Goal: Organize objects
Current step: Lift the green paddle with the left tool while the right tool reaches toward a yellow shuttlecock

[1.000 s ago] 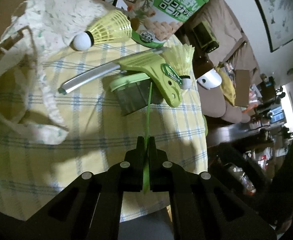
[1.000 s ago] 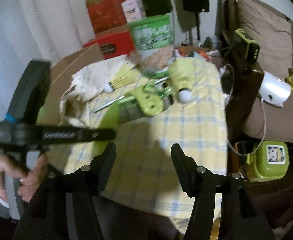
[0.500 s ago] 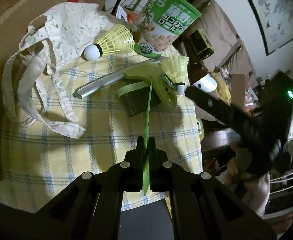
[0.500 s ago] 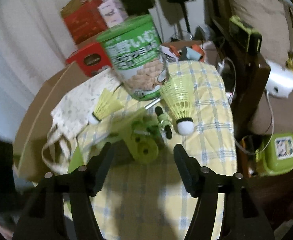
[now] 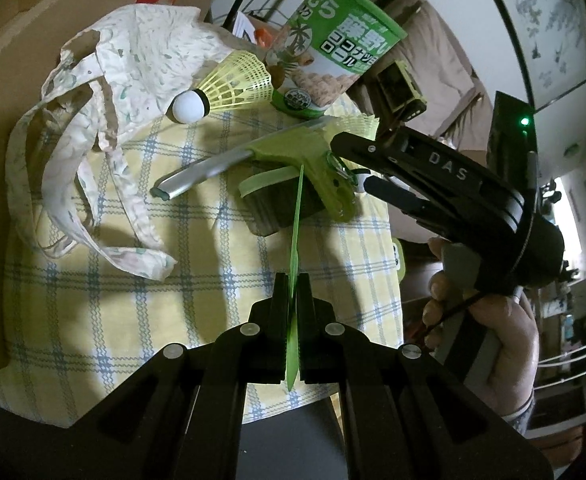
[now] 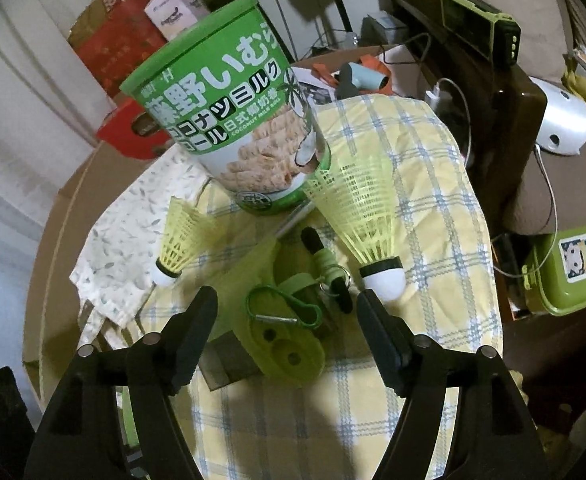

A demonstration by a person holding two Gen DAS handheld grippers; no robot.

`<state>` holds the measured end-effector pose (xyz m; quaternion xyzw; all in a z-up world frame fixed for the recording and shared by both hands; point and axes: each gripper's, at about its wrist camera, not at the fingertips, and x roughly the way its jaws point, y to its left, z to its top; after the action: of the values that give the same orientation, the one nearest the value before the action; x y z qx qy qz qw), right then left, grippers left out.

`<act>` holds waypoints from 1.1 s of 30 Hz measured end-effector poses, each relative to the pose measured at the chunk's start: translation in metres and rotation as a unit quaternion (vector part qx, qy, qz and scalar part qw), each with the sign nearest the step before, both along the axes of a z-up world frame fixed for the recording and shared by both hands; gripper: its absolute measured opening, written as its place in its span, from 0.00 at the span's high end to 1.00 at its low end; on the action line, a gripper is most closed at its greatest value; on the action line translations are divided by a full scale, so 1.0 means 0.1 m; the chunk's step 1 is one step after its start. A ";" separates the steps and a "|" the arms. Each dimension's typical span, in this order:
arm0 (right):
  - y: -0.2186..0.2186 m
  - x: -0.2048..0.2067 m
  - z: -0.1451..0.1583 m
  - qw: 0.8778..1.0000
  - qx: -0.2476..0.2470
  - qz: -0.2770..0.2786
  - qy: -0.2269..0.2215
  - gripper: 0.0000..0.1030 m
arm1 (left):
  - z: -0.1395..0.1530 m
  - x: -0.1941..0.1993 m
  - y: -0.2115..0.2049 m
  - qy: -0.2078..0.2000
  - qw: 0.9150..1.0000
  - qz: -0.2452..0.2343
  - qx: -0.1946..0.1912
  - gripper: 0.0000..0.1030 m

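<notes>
My left gripper (image 5: 292, 280) is shut on a thin green plastic sheet (image 5: 296, 216) seen edge-on, held above the yellow checked cloth (image 5: 93, 320). Beyond it lie a dark container with a green rim (image 5: 277, 204) and a green tool with a metal tube (image 5: 289, 152). My right gripper (image 6: 288, 300) hangs over the tool's handle end (image 6: 289, 348) and a green carabiner (image 6: 285, 308). Its jaws are opening and the pads touch nothing. One yellow shuttlecock (image 6: 365, 224) stands by its right finger; another shuttlecock (image 6: 177, 240) rests on the floral cloth bag (image 6: 125, 232). The right gripper (image 5: 349, 164) also shows in the left wrist view.
A tall green snack tin (image 6: 233, 120) stands at the back of the table. A cardboard box (image 6: 53, 240) lies left of the bag. Off the table's right edge are a green lunch box (image 6: 561, 272), a white device (image 6: 561, 124) and cables.
My right gripper has moved in over the green tool and its jaws have widened; it has come into the left wrist view. My left gripper keeps its grip on the green sheet and stays put.
</notes>
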<state>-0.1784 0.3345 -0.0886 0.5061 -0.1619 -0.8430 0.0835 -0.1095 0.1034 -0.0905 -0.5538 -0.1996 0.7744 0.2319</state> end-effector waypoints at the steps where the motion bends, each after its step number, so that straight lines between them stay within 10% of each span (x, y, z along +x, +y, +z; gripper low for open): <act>1: -0.01 -0.01 -0.01 1.000 0.004 -0.001 -0.002 0.29 | 0.00 0.01 -0.01 0.000 1.000 0.000 0.000 0.97; 23: -0.11 -0.14 -0.12 1.000 0.002 -0.009 -0.024 0.54 | -0.03 -0.03 -0.07 -0.003 1.000 0.001 0.006 0.97; 33: -0.07 -0.08 -0.11 0.999 -0.017 -0.006 -0.028 0.42 | -0.02 -0.03 -0.09 -0.003 1.000 0.002 0.007 0.97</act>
<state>-0.1860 0.3271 -0.0999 0.5275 -0.1813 -0.8259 0.0825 -0.1123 0.0947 -0.0928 -0.5539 -0.2069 0.7720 0.2332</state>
